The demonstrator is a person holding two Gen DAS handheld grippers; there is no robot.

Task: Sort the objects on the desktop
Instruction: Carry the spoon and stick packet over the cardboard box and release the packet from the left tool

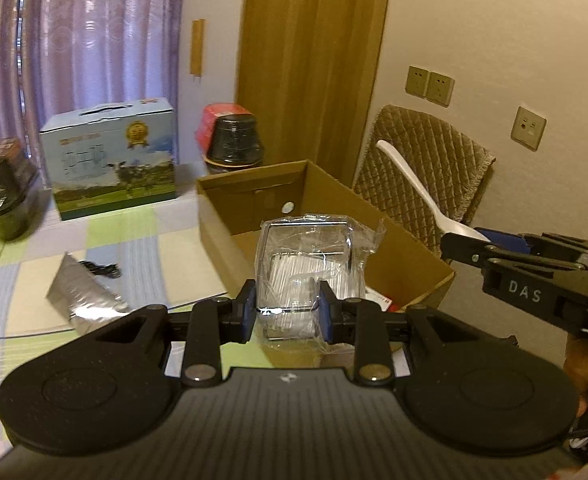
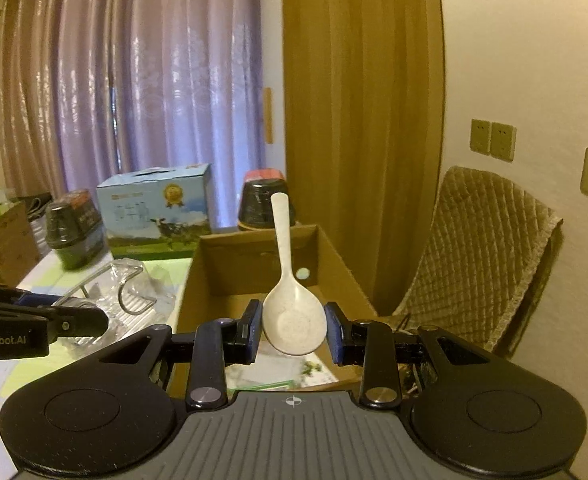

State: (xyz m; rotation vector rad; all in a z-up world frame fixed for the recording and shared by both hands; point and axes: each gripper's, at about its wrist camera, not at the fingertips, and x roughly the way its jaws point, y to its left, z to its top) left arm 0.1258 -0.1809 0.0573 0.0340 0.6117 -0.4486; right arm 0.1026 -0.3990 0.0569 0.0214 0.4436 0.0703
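Checked tablecloth (image 1: pixel 105 240) under cardboard box (image 1: pixel 394 248); purple curtains (image 1: pixel 93 40), possibly window behind.

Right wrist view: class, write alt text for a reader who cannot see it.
The right gripper holds a white spoon by its bowl, handle pointing up, above an open cardboard box. At left, the left gripper holds a plastic-wrapped wire rack.
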